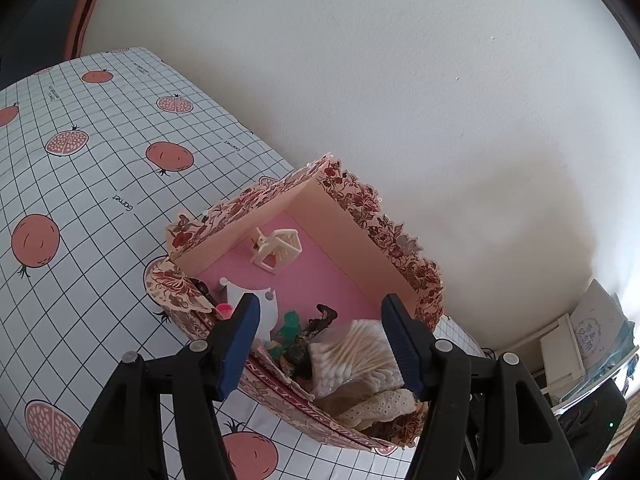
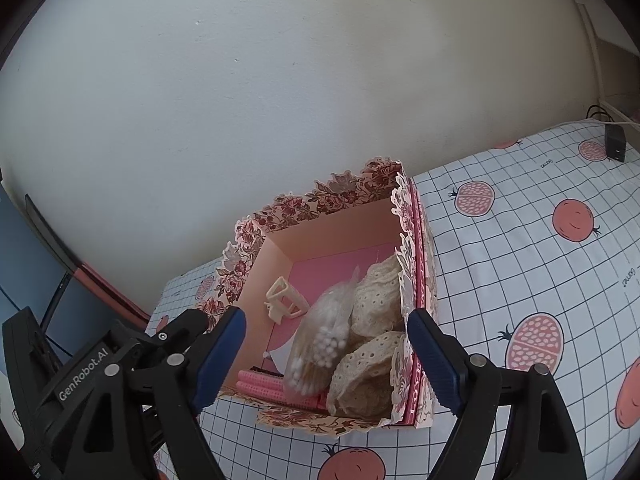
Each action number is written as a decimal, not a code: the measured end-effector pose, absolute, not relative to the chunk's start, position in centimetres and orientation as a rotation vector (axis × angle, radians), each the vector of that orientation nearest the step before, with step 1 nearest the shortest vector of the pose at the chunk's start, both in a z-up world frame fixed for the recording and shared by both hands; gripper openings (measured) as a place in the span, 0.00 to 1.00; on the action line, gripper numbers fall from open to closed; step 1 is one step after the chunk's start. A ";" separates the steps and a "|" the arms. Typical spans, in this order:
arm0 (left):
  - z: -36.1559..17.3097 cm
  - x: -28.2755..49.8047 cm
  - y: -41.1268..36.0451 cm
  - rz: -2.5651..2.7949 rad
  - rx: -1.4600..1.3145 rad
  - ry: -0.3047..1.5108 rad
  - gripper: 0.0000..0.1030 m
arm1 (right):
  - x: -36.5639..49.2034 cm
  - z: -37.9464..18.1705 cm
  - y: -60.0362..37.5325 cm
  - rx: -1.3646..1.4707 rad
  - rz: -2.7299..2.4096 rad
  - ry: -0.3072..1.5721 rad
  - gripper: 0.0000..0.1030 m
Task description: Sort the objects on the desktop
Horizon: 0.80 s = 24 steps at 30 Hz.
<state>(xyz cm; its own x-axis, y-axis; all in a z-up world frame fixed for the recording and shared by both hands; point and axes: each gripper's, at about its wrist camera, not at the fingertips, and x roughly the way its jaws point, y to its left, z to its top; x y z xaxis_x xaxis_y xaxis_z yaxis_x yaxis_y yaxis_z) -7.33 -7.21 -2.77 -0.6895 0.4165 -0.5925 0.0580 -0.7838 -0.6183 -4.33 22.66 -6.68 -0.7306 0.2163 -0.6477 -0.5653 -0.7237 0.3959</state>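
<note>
Plain white wall [image 1: 360, 80] fills most of both views, a bit scuffed, with soft daylight and a grey shadow on it low right in the left wrist view. The table wears a white grid cloth [image 1: 80, 160] printed with pink pomegranates and the word "Garnet". A reddish-brown frame [image 1: 86, 4] curves up at the far left, maybe a door or headboard, hard to tell. Low right there's a white rack [image 1: 560, 348] with what looks like a printed board against it. In the right wrist view a dark monitor [image 2: 44, 264] sits at the left, and a black adapter [image 2: 615, 142] with its cable lies on the cloth by the wall.
</note>
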 end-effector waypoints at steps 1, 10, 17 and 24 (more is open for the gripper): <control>-2.6 -7.3 -7.2 2.551 -1.124 -0.921 0.63 | -4.3 -6.5 22.6 -0.809 2.436 0.820 0.83; -1.8 -7.2 -6.5 2.576 -1.187 -0.861 0.63 | -3.6 -5.7 23.2 -0.840 2.418 0.810 0.83; -1.3 -6.9 -5.5 2.594 -1.238 -0.821 0.67 | -2.8 -5.0 23.7 -0.903 2.412 0.760 0.83; 0.6 -5.8 -3.9 2.608 -1.218 -0.772 0.67 | -0.8 -3.5 24.9 -0.915 2.396 0.745 0.83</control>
